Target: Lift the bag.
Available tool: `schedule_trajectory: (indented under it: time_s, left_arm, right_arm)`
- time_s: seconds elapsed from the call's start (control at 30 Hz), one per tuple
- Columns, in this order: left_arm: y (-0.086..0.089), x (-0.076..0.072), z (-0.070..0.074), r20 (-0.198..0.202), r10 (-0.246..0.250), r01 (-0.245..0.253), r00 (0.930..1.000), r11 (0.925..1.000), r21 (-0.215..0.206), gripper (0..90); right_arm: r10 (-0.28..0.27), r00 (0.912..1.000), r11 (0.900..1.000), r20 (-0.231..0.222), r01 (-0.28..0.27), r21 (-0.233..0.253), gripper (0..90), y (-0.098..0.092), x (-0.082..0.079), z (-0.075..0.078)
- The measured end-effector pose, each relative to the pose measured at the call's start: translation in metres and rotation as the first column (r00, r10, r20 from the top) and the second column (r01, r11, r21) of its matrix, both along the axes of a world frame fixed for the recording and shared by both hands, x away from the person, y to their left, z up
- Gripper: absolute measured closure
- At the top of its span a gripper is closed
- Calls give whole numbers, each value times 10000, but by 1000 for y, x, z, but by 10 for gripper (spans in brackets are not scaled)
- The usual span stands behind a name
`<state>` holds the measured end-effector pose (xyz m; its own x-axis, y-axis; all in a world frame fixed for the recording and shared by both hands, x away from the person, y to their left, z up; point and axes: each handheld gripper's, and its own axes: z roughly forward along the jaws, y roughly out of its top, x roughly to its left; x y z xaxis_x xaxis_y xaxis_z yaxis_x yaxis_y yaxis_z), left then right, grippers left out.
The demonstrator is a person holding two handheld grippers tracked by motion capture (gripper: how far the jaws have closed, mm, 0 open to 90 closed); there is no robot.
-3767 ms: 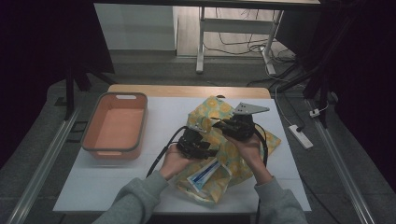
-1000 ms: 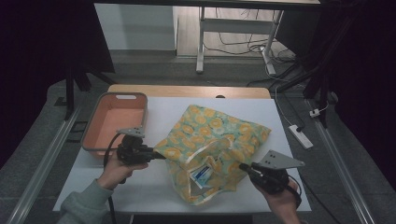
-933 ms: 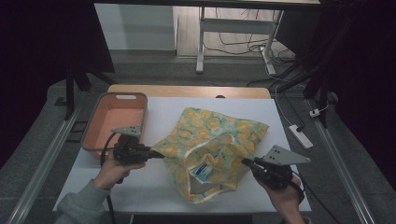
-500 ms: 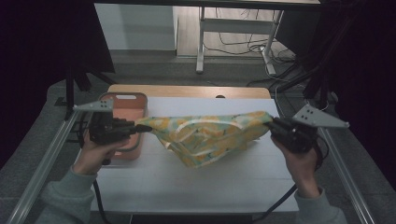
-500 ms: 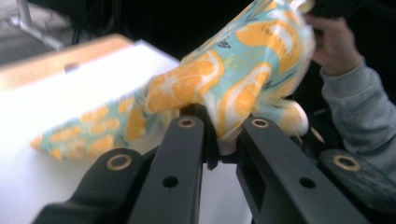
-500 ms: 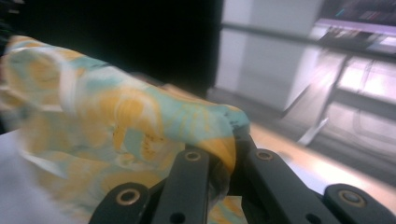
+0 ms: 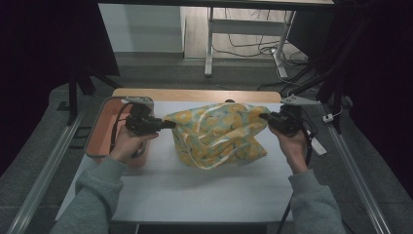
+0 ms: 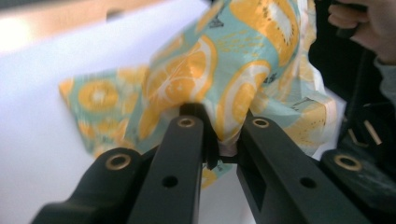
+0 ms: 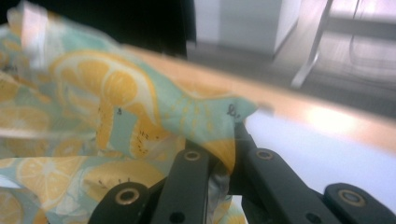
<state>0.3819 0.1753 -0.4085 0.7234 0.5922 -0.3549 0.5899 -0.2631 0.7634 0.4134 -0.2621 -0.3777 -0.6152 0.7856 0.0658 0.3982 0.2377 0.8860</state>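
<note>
Hanging between two hand-held tongs, a lemon-print cloth [image 7: 219,134] is stretched above the white bench [image 7: 204,190], its lower folds sagging onto the surface. The left tongs [image 7: 168,125] are clamped on the cloth's left corner, jaws pinched tight around the fabric in the left gripper view [image 8: 219,135]. The right tongs [image 7: 264,117] are likewise closed on the right corner [image 9: 224,161]. An orange tray [image 7: 100,139] sits at the bench's left edge, under the left hand [image 7: 127,144].
</note>
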Motion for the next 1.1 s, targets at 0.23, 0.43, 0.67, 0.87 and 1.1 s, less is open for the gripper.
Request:
schedule_trajectory:
  time_s: [0.23, 0.43, 0.67, 0.87, 1.1]
  left_arm:
    - [-1, 0, -11, 325, 828, -841, 9960, 9956, 402, 594]
    - [25, -45, -4, 1472, 1419, -1609, 9789, 9789, 1261, 103]
    - [43, -99, -42, 1165, 1542, -1699, 9811, 9756, 1390, 159]
    - [41, -113, -56, 1371, 1380, -1575, 9809, 9770, 1436, 173]
    - [35, -110, -62, 1238, 1218, -1414, 9848, 9761, 1650, 181]
  right_arm:
    - [440, 9971, 9990, -620, -436, 84, 836, 2, 9, -27]
    - [633, 9978, 9965, 170, -641, 538, 333, -10, -24, -17]
    - [1628, 9858, 9865, 400, -1634, 115, 327, -22, -77, -50]
    - [2089, 9779, 9770, 71, -2084, -449, 341, -28, -97, -79]
    - [1858, 9826, 9805, -33, -1857, -647, 351, -35, -96, -86]
